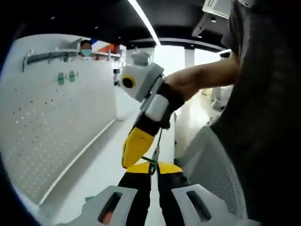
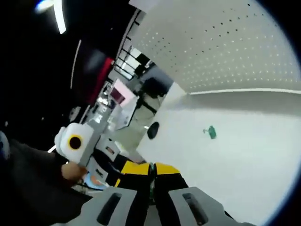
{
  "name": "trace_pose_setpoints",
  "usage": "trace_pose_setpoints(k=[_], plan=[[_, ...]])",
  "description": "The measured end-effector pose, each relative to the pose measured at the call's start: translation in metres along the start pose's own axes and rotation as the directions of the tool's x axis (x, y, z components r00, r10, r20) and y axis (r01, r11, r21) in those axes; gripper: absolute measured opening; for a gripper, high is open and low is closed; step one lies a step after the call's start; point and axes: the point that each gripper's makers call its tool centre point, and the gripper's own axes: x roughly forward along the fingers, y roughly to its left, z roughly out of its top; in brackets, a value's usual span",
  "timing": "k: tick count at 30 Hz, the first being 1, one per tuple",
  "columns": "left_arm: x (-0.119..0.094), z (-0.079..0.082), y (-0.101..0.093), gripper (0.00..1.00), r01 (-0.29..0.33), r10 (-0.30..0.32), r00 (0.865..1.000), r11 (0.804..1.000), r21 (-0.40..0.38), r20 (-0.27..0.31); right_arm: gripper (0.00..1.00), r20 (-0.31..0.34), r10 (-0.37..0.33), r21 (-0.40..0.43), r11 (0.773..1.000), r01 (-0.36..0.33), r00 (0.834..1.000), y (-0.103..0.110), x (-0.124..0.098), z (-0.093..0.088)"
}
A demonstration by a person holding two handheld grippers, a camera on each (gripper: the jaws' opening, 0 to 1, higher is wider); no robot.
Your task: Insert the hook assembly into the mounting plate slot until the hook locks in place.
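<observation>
In the left gripper view my left gripper [image 1: 153, 166] is shut on a thin metal hook assembly [image 1: 155, 153] with a green part at its base. My right gripper [image 1: 128, 162] reaches down from the right, its yellow jaws closed and touching the same spot. In the right gripper view my right gripper [image 2: 151, 166] is shut on a thin green-and-metal piece [image 2: 151, 175], and the left gripper [image 2: 123, 170] meets it from the left. The white perforated mounting plate [image 1: 56, 132] stands to the left, apart from both grippers; it also shows as the mounting plate [image 2: 225, 47].
Two green hooks [image 1: 66, 77] hang on the plate under a metal rail [image 1: 61, 55]. A loose green piece [image 2: 210, 132] and a dark round object [image 2: 153, 130] lie on the white table [image 2: 244, 155]. A person's hand [image 1: 188, 82] and dark torso [image 1: 268, 117] are at the right.
</observation>
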Motion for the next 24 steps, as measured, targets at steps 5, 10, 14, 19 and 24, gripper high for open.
trace_pose_setpoints(k=[5,10,14,19,24], plan=[[0.005,-0.012,0.014,0.08,-0.061,0.051,0.997,0.983,-0.175,-0.061,0.0,0.035,-0.079,-0.1,0.992,0.082,0.996,-0.012,0.001,0.006],[0.007,-0.017,0.031,0.36,-0.157,0.136,0.987,0.942,-0.296,-0.09,0.0,0.095,-0.193,-0.189,0.96,0.208,0.977,-0.026,-0.007,0.017],[0.01,-0.021,0.036,0.53,-0.192,0.164,0.98,0.926,-0.326,-0.111,0.0,0.182,-0.246,-0.172,0.945,0.278,0.952,-0.035,-0.015,0.031],[0.013,-0.022,0.036,0.71,-0.21,0.18,0.977,0.905,-0.371,-0.113,0.0,0.234,-0.284,-0.213,0.918,0.334,0.93,-0.037,-0.02,0.039],[0.013,-0.019,0.037,0.76,-0.208,0.19,0.978,0.895,-0.395,-0.085,0.0,0.281,-0.292,-0.228,0.905,0.36,0.914,-0.035,-0.023,0.047]])
